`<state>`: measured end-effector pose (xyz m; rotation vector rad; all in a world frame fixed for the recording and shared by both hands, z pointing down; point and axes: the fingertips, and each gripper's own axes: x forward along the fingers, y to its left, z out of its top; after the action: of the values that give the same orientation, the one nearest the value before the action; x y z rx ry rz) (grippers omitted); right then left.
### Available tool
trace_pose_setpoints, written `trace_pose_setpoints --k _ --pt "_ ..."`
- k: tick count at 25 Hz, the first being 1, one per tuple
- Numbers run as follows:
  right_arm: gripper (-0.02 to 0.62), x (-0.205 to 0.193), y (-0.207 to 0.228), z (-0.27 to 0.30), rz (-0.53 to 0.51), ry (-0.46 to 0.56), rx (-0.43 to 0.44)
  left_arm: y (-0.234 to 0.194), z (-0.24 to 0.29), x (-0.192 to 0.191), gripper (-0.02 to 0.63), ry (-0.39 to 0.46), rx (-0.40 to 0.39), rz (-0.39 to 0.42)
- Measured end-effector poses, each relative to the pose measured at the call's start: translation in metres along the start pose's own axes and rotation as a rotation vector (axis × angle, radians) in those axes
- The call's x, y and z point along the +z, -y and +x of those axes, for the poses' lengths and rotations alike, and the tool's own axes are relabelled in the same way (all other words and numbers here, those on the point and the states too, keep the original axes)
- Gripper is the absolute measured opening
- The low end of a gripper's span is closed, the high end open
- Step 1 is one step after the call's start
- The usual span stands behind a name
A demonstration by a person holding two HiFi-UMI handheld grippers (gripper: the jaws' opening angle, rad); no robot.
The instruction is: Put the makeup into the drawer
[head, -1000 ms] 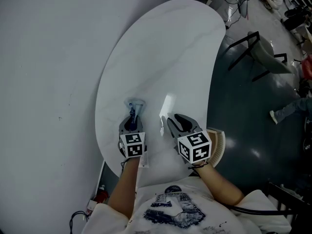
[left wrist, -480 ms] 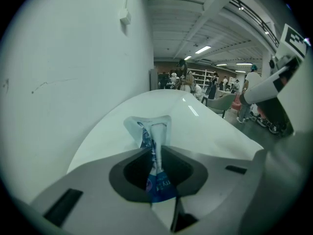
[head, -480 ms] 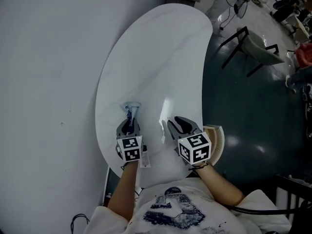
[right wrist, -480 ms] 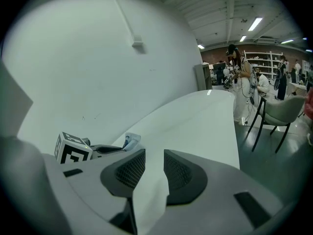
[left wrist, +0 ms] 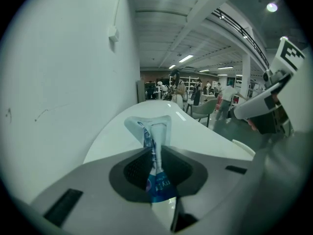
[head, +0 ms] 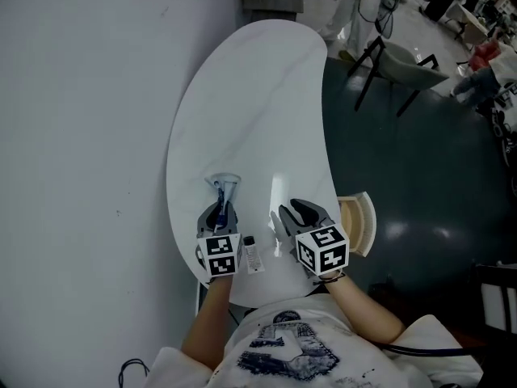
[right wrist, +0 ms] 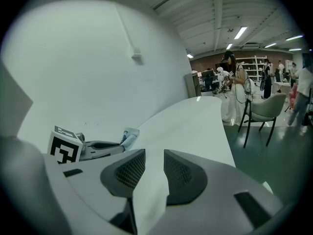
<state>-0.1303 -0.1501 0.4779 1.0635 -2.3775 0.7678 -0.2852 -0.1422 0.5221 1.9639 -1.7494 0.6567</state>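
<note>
Pinching a soft blue and white makeup tube in the left gripper, lower middle, over the white rounded table. Holding the right gripper a little open. At the table's right edge, a tan open drawer, too small to see inside.

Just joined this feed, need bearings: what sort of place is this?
Probably an open-plan lab or workshop hall: strip lights on an exposed ceiling, shelves and people behind, a chair beside the curved white table.
</note>
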Motion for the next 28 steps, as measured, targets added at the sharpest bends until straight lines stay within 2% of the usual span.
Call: trace_pose_setpoints --k 12,19,28 --pt "0.13 -0.018 -0.049 -0.058 0.073 0.128 -0.136 0.027 -0.071 0.006 0.106 0.079 -0.18 0.128" --pt "0.13 -0.035 -0.074 -0.086 0.1 0.164 -0.178 0.042 -0.106 -0.003 0.104 0.098 -0.25 0.173" --pt "0.13 -0.045 -0.079 -0.117 0.116 0.196 -0.215 0.072 -0.132 -0.007 0.103 0.112 -0.315 0.206"
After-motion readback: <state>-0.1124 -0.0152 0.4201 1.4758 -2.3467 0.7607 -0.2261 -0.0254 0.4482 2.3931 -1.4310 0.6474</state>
